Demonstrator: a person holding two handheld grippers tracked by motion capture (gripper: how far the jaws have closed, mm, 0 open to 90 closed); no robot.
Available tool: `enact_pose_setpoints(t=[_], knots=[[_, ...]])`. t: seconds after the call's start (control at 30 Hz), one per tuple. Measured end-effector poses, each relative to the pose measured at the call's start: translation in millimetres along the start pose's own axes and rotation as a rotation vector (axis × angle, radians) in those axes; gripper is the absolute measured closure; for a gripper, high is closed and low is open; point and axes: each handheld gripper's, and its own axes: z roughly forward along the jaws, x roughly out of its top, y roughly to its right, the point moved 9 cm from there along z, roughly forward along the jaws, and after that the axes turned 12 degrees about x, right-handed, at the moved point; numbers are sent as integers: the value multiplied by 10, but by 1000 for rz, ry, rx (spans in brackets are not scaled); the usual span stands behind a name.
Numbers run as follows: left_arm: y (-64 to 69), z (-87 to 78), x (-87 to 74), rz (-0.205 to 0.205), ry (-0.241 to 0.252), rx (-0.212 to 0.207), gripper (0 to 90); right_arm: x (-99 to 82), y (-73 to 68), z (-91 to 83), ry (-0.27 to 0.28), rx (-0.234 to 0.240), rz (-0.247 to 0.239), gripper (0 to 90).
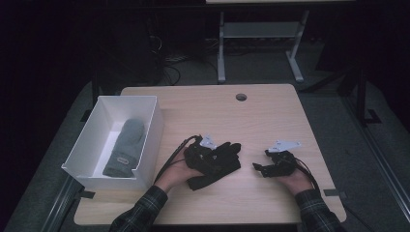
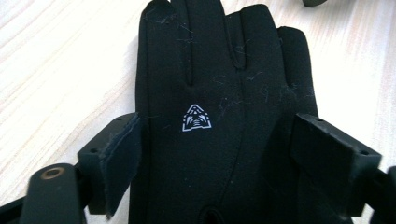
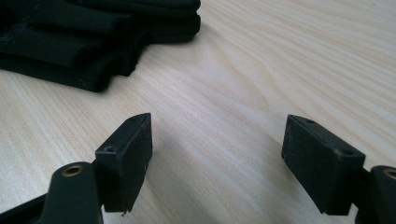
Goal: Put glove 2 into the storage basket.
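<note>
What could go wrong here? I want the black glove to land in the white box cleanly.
1. The left gripper is open astride the black glove; closing this wide may only bunch the fabric, not lift it.
2. The glove looks folded or stacked in the right gripper view, so a layer might stay behind.
3. The white box already holds a grey mitten.

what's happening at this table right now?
A person holds a tool in each hand over a wooden table. The left tool is open, its jaws straddling a black glove that lies flat on the table; the pads do not look pressed on it. The right tool is open over bare wood just right of the glove, holding nothing. At the table's left edge, a white box already has a grey mitten in it.
</note>
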Motion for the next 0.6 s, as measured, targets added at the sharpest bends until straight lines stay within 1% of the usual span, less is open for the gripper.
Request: enact_pose_setpoints(t=[0.03,0.2,0.23,0.33,0.4,0.6], knots=[[-7,8,-11,3,-5,0,146,0,0,-1,-1,0,0,244],[-5,29,-33,-6,-1,-16,147,1,-2,1,2,0,3,244],[7,37,-29,-19,6,-18,152,0,-1,0,0,0,0,244],[-4,44,-45,-25,9,-31,154,1,-3,1,1,0,3,245],[-7,48,-48,-36,18,-34,154,-1,0,-1,-1,-1,-1,245],[-7,56,-54,-40,17,-33,155,-1,-1,-1,-1,-1,-1,245]])
